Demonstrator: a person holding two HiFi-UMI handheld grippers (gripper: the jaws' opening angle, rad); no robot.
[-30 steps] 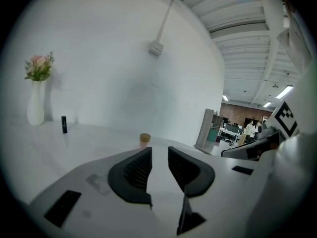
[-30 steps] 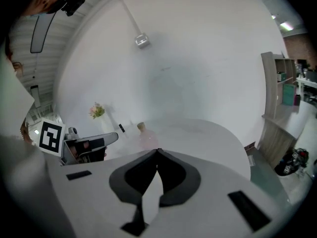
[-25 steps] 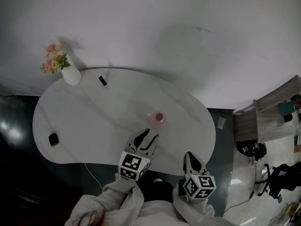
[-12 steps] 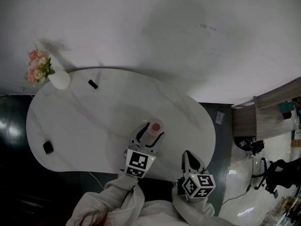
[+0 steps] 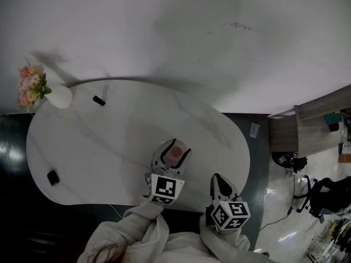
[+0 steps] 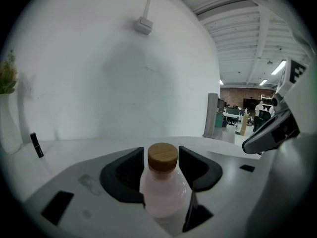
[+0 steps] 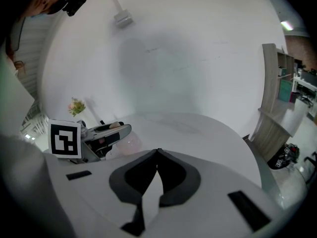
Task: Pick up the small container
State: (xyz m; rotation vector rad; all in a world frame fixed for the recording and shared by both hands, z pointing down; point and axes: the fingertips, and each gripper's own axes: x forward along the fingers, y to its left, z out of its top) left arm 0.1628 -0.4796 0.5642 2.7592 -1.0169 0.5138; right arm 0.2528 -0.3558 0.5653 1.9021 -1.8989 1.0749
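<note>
The fingers (image 6: 200,168) of the left gripper (image 6: 161,151) stand spread, having just been opening. They flank the small container (image 6: 163,192), a pink bottle with a wooden cap that stands upright between them on the white table (image 5: 98,141); no pad visibly presses it. The fingers (image 7: 174,178) of the right gripper (image 7: 157,151) are pressed together on nothing, near the table's front edge. A vase of flowers (image 5: 55,95) stands at the table's far left.
</note>
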